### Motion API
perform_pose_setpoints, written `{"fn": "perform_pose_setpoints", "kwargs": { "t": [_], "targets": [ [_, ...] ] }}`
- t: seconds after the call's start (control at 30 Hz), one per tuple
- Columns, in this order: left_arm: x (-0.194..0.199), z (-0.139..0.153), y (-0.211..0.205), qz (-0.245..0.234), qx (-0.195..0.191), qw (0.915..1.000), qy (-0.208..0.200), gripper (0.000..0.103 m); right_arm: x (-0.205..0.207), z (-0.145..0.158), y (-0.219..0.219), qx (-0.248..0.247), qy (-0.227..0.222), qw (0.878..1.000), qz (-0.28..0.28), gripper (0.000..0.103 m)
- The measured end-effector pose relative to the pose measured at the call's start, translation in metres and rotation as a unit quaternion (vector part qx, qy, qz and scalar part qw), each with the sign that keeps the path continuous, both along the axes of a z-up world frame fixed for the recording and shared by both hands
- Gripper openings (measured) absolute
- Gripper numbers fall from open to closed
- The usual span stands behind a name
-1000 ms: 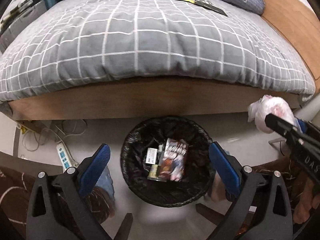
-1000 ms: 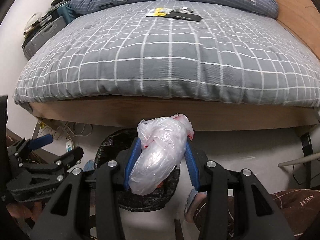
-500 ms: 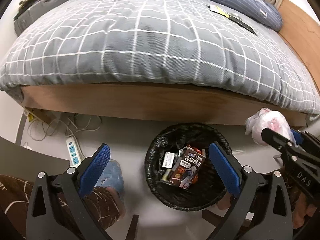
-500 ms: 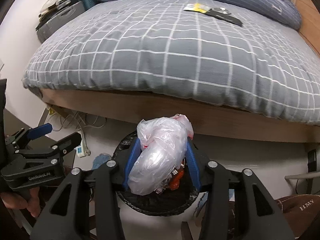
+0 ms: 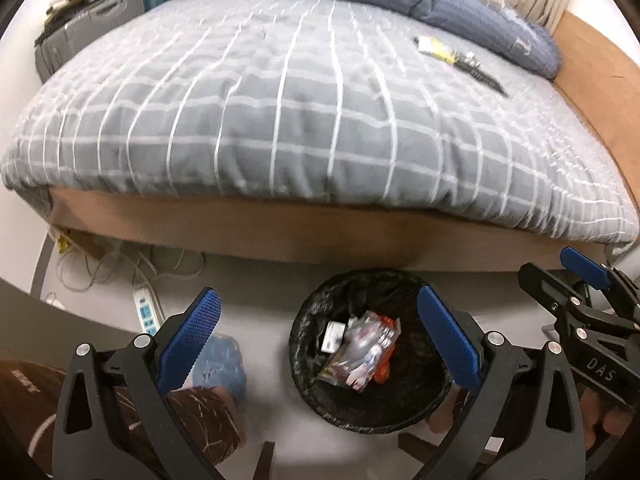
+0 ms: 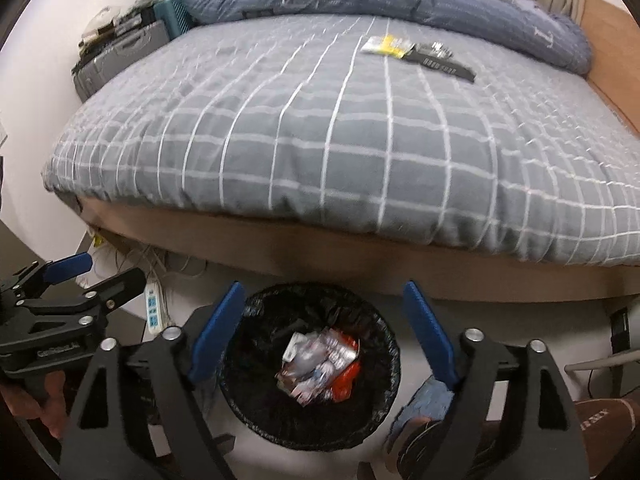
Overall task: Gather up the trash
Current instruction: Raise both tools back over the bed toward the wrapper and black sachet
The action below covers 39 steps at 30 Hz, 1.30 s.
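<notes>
A black-lined trash bin (image 6: 248,396) stands on the floor in front of the bed. A crumpled clear plastic bag (image 6: 320,356) lies in it on top of snack wrappers. My right gripper (image 6: 322,292) hangs above the bin, its jaws opening with nothing between them. To the left of the bin my left gripper (image 5: 318,294) is open and empty; the bin (image 5: 304,344) and the bag (image 5: 362,346) show between its fingers. Each gripper also shows in the other's view: the left gripper (image 6: 100,276), the right gripper (image 5: 548,264). Yellow and black wrappers (image 6: 416,54) lie far back on the bed.
The bed carries a grey checked duvet (image 5: 300,128) and a blue pillow (image 5: 400,0). A white power strip (image 5: 146,314) and cables lie under its left end. A person's feet in blue slippers (image 5: 220,368) stand either side of the bin. Cases (image 5: 92,28) are stacked at the back left.
My right gripper held the plastic bag over the bin; its jaws have now spread and the bag lies in the bin. My left gripper has drifted left, away from the bin.
</notes>
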State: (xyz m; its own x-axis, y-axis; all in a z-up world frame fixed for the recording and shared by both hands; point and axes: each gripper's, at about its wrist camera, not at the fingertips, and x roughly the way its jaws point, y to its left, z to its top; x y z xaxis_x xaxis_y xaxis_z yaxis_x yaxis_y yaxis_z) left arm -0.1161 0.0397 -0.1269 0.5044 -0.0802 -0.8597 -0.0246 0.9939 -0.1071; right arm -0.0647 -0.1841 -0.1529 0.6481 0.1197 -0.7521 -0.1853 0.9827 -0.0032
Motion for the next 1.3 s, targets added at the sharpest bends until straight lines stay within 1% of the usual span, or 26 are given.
{"fn": "perform_pose_setpoints", "kwargs": {
  "t": [0.1, 0.17, 0.23, 0.33, 0.53, 0.7, 0.97, 1.3],
  "targets": [
    [0.001, 0.012, -0.005, -0.005, 0.009, 0.9998, -0.018, 0.097, 0.000, 0.012, -0.009, 0.003, -0.023, 1.000, -0.011, 0.087],
    [0.003, 0.017, -0.008, -0.006, 0.006, 0.9997, -0.023, 0.097, 0.003, 0.019, -0.014, 0.004, -0.035, 0.999, -0.017, 0.088],
    [0.006, 0.021, -0.011, -0.008, 0.003, 0.9996, -0.028, 0.097, 0.005, 0.026, -0.019, -0.002, -0.051, 0.998, -0.025, 0.092],
    [0.014, 0.028, -0.014, -0.014, 0.004, 0.9992, -0.037, 0.097, 0.010, 0.036, -0.026, -0.004, -0.069, 0.997, -0.031, 0.094],
    [0.030, 0.043, -0.024, -0.018, 0.004, 0.9980, -0.060, 0.097, 0.025, 0.047, -0.039, 0.004, -0.081, 0.996, -0.046, 0.095],
    [0.053, 0.051, -0.034, -0.021, 0.013, 0.9966, -0.079, 0.097, 0.041, 0.057, -0.048, 0.013, -0.091, 0.994, -0.055, 0.095],
    [0.087, 0.057, -0.047, -0.031, 0.020, 0.9952, -0.090, 0.097, 0.075, 0.069, -0.067, 0.017, -0.106, 0.991, -0.079, 0.095],
    [0.130, 0.064, -0.063, -0.045, 0.014, 0.9939, -0.100, 0.097, 0.115, 0.079, -0.086, 0.014, -0.113, 0.988, -0.101, 0.095]
  ]
}}
